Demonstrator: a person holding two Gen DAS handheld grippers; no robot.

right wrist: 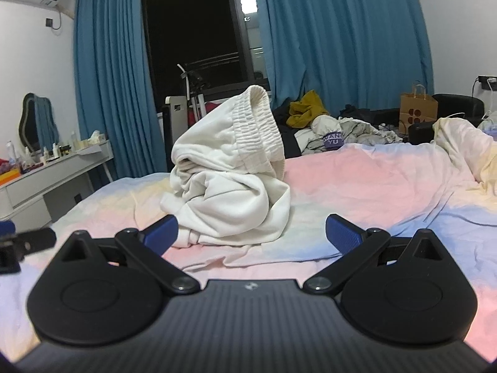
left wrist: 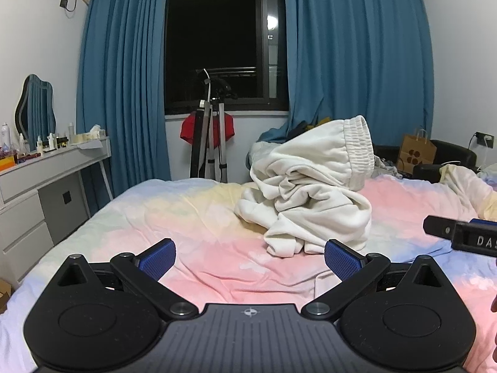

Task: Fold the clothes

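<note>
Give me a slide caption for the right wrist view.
Open right gripper hovers over the pastel bedsheet, facing crumpled cream sweatpants with the elastic waistband on top.

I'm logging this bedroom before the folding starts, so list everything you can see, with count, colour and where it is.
garment: one, cream white with an elastic waistband, heaped on the bed
bedsheet: one, pastel pink, yellow and blue, covering the bed
curtains: two, blue, either side of the dark window
window: one, black outside, back wall
dresser: one, white and grey, left wall, bottles on top
mirror: one, dark wavy frame, on the dresser
tripod: one, silver and black, under the window
paper bag: one, brown, far right
clothes pile: several, mustard, white and grey, beyond the bed
left tool: open, blue pads, above the sheet
right tool: open, blue pads, before the garment
</note>
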